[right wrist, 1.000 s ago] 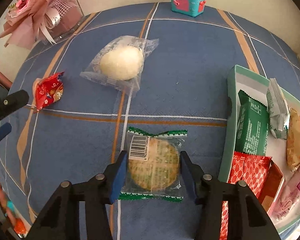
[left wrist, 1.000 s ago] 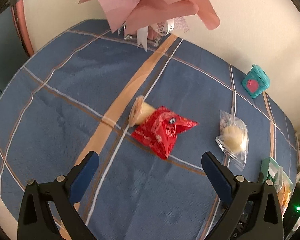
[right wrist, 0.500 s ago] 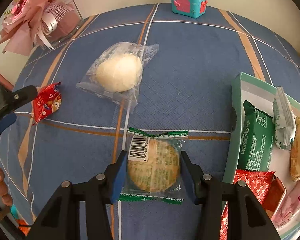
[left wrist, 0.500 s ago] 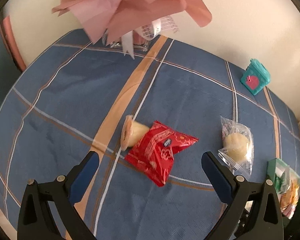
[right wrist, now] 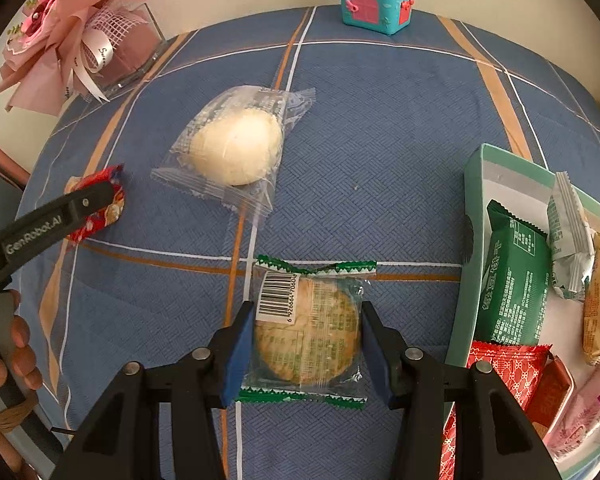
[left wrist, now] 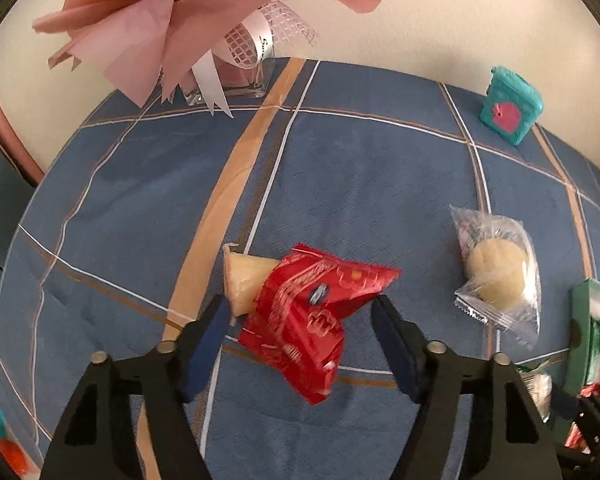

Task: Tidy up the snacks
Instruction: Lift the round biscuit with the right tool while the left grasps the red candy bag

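Your R gripper (right wrist: 306,344) pinches the cracker (right wrist: 306,336) w/ both pads, beside the tray (right wrist: 476,200). Your L gripper (left wrist: 298,334) is closing round the red pack (left wrist: 312,312), pads not touching; bun (right wrist: 236,148) lies farther back on the cloth (right wrist: 380,120)

Red packet (left wrist: 308,320) motion-blurred, print unreadable; hides lower end of pale wrapped snack (left wrist: 246,280). Contact between left jaws and packet unclear. Tray (right wrist: 476,208) cut off at right frame edge. Flower bouquet (left wrist: 172,12) cropped at top. Hand (right wrist: 8,356) partly out of frame.
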`<act>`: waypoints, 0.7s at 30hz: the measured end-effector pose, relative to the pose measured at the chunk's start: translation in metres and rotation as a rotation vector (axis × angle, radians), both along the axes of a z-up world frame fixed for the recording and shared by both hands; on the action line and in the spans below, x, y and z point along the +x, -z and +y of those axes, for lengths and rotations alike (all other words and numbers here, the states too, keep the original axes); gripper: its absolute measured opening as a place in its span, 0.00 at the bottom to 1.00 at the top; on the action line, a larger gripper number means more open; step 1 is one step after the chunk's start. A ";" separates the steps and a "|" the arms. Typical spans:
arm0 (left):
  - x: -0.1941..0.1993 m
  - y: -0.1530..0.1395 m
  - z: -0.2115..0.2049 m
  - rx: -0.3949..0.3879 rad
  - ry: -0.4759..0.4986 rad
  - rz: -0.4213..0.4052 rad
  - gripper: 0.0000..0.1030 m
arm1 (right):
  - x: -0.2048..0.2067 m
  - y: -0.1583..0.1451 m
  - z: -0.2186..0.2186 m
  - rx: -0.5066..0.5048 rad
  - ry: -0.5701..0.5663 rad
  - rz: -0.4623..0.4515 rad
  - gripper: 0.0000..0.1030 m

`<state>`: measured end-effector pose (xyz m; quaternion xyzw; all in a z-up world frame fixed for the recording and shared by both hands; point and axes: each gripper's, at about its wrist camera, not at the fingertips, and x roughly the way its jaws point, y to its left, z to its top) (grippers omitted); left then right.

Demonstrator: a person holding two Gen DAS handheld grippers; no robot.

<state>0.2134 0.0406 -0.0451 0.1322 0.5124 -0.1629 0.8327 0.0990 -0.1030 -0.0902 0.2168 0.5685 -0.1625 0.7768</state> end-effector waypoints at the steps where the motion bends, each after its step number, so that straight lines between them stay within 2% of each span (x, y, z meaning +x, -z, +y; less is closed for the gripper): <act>1: 0.000 0.000 0.000 -0.001 -0.002 -0.006 0.62 | 0.000 0.000 0.000 0.000 0.001 0.000 0.51; 9: -0.002 0.000 0.004 -0.032 -0.018 0.039 0.41 | -0.010 -0.006 0.000 0.016 0.013 0.004 0.51; 21: -0.011 -0.008 0.013 -0.096 -0.077 0.107 0.40 | -0.027 -0.025 -0.006 0.036 0.021 -0.026 0.51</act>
